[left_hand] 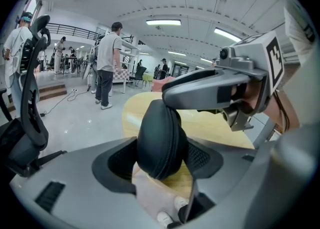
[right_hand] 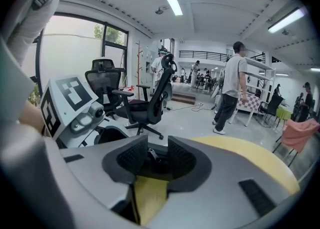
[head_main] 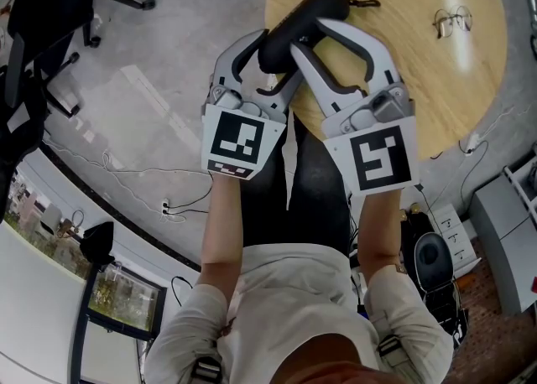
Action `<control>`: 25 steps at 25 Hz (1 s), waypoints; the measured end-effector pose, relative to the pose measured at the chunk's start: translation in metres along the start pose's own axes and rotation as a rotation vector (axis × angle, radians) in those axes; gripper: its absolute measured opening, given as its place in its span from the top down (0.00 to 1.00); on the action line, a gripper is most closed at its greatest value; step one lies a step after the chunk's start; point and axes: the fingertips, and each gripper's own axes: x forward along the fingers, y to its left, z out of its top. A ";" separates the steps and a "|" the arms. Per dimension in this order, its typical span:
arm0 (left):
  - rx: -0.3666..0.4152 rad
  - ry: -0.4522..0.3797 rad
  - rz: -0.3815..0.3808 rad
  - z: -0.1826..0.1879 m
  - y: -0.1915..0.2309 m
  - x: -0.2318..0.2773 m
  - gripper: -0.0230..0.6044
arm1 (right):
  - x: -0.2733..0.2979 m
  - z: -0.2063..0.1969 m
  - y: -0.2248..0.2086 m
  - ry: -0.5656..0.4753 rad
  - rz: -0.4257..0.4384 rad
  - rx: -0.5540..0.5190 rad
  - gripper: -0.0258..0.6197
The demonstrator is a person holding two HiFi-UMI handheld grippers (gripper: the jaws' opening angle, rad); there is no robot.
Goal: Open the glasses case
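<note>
A black zipped glasses case (head_main: 306,18) hangs over the near edge of the round wooden table (head_main: 403,64). My left gripper (head_main: 277,54) is shut on its near end. In the left gripper view the case (left_hand: 160,138) stands upright between both pads (left_hand: 200,159), which touch its sides. My right gripper (head_main: 306,37) comes in from the right and its tips meet on the case's top. In the right gripper view the jaws (right_hand: 150,155) stand close together with a small metal zipper pull (right_hand: 151,154) between them. A clip on a cord (head_main: 365,3) sticks out at the case's far end.
A pair of wire-framed glasses (head_main: 453,20) lies on the far right of the table. Black office chairs (head_main: 50,5) stand to the left, and cables (head_main: 168,202) run across the floor. People (left_hand: 107,63) stand in the room behind. Boxes and a black device (head_main: 432,252) sit at the lower right.
</note>
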 end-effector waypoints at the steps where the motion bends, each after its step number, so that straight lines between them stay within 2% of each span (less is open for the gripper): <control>1: 0.000 0.001 0.001 -0.001 0.000 0.000 0.49 | 0.000 0.000 -0.001 0.000 0.000 -0.001 0.74; 25: -0.008 0.002 0.018 -0.006 -0.005 -0.001 0.49 | -0.002 -0.005 -0.016 -0.015 -0.024 0.002 0.73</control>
